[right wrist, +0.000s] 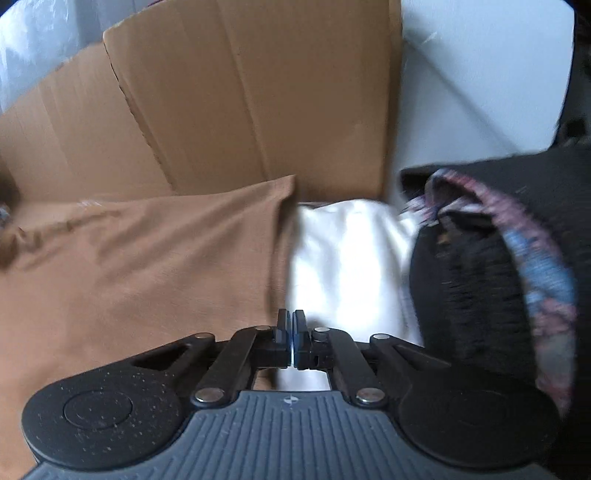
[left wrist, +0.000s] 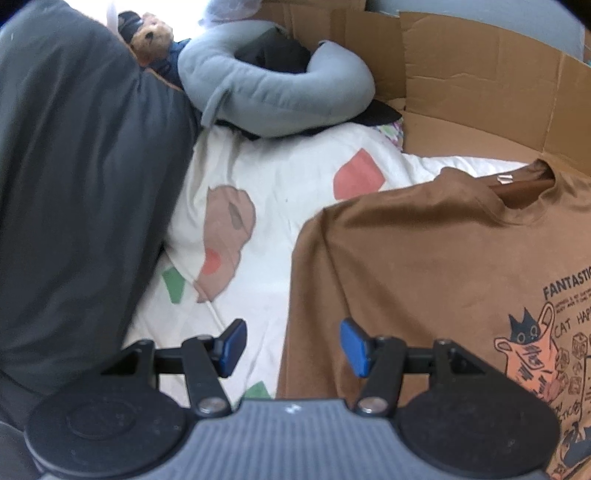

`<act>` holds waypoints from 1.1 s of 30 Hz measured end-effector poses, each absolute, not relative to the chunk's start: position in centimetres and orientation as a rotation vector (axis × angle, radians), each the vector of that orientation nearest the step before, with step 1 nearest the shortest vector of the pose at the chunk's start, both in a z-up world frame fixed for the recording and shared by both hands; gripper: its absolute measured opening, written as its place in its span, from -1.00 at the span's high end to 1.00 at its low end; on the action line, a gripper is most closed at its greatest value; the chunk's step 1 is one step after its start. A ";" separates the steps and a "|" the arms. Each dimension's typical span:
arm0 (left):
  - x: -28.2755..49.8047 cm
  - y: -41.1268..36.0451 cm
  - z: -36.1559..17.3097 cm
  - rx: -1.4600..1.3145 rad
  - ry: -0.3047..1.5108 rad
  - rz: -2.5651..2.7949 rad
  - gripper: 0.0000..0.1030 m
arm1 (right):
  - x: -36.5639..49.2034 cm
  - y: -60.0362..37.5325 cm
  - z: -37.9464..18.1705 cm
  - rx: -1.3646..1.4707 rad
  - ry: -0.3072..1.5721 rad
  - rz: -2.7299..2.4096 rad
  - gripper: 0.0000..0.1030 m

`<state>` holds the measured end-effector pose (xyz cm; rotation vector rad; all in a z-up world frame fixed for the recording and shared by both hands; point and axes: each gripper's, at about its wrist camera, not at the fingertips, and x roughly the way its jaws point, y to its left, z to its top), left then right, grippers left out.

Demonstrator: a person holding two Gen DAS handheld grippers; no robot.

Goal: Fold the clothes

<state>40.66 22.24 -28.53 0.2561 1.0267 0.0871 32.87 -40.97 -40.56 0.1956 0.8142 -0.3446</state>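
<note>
White bedding [left wrist: 295, 177] printed with red, green and tan shapes covers the soft surface where the work takes place, with flattened brown cardboard [left wrist: 476, 92] standing along its far side. On the bedding lies a brown T-shirt [left wrist: 406, 266], spread front side up, its neck opening toward the cardboard and a printed cartoon cat with dark lettering on the chest. One sleeve edge of the shirt runs down toward the left gripper [left wrist: 293, 345], which hovers above that edge with its blue-padded jaws standing apart and nothing between them; one pad is over the bedding, the other over the shirt.

A large dark grey mass of fabric [left wrist: 74, 184] fills the near left of the left wrist view. Beyond it sit a grey curved pillow [left wrist: 273, 92] and a small brown teddy bear [left wrist: 151, 35].

From the right wrist view, the right gripper [right wrist: 291, 325] has its jaws pressed fully together, with nothing visibly caught between them. It sits just above the line where the shirt's other edge meets the white bedding. To its right rises blurred dark fabric [right wrist: 480, 280] with a patterned blue and pink band.
</note>
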 end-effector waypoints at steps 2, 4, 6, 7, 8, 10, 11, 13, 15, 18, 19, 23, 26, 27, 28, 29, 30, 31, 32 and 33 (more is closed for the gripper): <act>40.2 22.7 -29.4 0.243 1.022 0.075 -0.15 | 32.7 -40.7 -40.5 0.161 0.837 -0.357 1.00; 39.7 23.1 -30.1 0.238 1.015 0.064 -0.15 | 32.6 -40.4 -40.2 0.138 0.847 -0.360 1.00; 39.3 23.6 -30.6 0.229 1.008 0.063 -0.15 | 32.6 -40.1 -39.5 0.143 0.834 -0.349 0.99; 39.1 24.0 -30.8 0.223 1.004 0.065 -0.15 | 32.5 -40.1 -39.1 0.148 0.825 -0.340 0.99; 38.8 24.3 -31.0 0.216 1.001 0.066 -0.15 | 32.7 -40.0 -38.7 0.152 0.818 -0.330 0.97; 38.5 24.9 -31.3 0.207 0.997 0.068 -0.15 | 33.3 -39.9 -38.3 0.143 0.820 -0.312 0.84; 38.4 25.2 -31.5 0.204 0.994 0.069 -0.15 | 33.7 -39.8 -38.2 0.136 0.825 -0.308 0.74; 38.1 25.7 -31.9 0.189 0.992 0.071 -0.15 | 34.3 -39.6 -38.2 0.136 0.833 -0.296 0.51; 37.8 26.2 -32.2 0.171 0.993 0.076 -0.15 | 34.9 -39.4 -38.3 0.127 0.842 -0.287 0.48; 37.6 26.7 -32.7 0.151 0.998 0.081 -0.15 | 35.7 -39.0 -38.8 0.109 0.855 -0.288 0.48; 37.4 26.8 -32.8 0.149 1.000 0.081 -0.15 | 35.9 -38.9 -39.0 0.107 0.861 -0.292 0.48; 37.1 27.3 -33.2 0.145 1.005 0.081 -0.15 | 36.3 -38.6 -39.8 0.103 0.877 -0.297 0.47; 36.9 27.7 -33.4 0.140 1.007 0.083 -0.15 | 36.4 -38.5 -40.1 0.104 0.880 -0.311 0.59; 36.8 27.8 -33.5 0.138 1.007 0.083 -0.15 | 36.5 -38.7 -40.1 0.110 0.884 -0.319 0.72; 36.8 27.9 -33.5 0.137 1.006 0.082 -0.15 | 36.5 -38.8 -40.1 0.116 0.887 -0.328 0.90; 36.8 28.0 -33.5 0.136 1.006 0.082 -0.15 | 36.5 -38.9 -40.0 0.118 0.889 -0.336 0.98; 36.8 28.1 -33.5 0.135 1.005 0.082 -0.15 | 36.5 -38.9 -39.9 0.116 0.890 -0.343 1.00; 36.8 28.2 -33.5 0.134 1.004 0.082 -0.15 | 36.4 -39.0 -39.7 0.115 0.891 -0.351 1.00; 36.8 28.2 -33.5 0.134 1.003 0.080 -0.15 | 36.4 -39.1 -39.6 0.113 0.892 -0.359 1.00; 36.7 28.2 -33.5 0.136 1.001 0.077 -0.15 | 36.3 -39.2 -39.5 0.111 0.892 -0.367 1.00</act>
